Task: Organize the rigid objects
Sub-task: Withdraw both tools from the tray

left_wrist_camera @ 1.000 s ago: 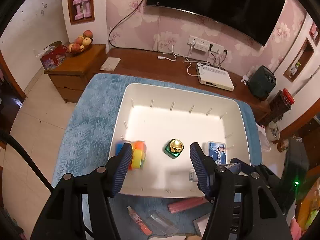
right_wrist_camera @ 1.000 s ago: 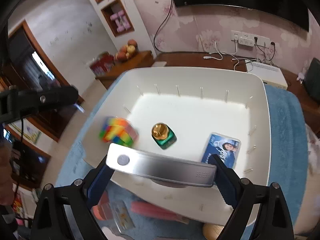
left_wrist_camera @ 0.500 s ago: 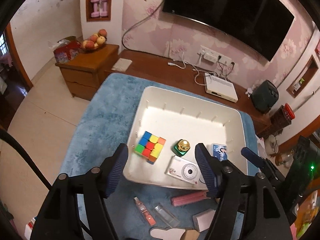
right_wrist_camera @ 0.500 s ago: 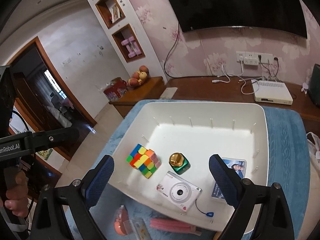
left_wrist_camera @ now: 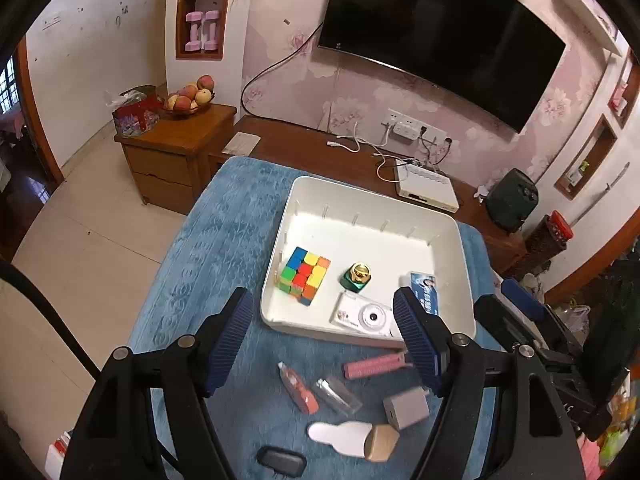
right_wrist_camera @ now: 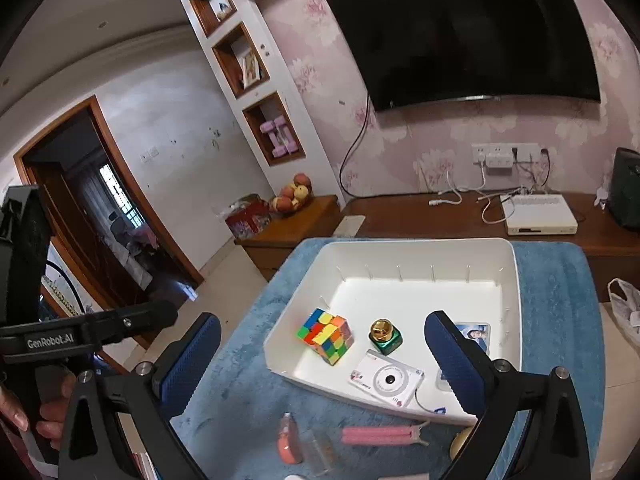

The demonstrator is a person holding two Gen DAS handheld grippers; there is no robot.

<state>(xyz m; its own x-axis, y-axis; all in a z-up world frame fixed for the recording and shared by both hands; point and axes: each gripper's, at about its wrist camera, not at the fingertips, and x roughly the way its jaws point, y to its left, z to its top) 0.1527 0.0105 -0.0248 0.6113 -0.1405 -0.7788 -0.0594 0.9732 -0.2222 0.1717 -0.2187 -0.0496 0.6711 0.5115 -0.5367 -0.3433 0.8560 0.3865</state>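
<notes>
In the white bin (left_wrist_camera: 452, 236) we see, left to right, the puzzle cube (left_wrist_camera: 305, 275), the green bottle (left_wrist_camera: 357, 277) and the white camera (left_wrist_camera: 365, 315). Left gripper (left_wrist_camera: 325, 340) jaws stand open, empty; right gripper (right_wrist_camera: 322, 360) jaws are opening, empty.

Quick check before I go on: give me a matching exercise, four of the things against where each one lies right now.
Things:
1. cube
2. camera
3. pink stick
4. card

Places:
A. on the blue cloth, just outside the tray's near wall
B. in the tray, by its left wall
C. in the tray, by its right wall
D. in the tray, against its near wall

Pairs: 1-B, 2-D, 3-A, 4-C
</notes>
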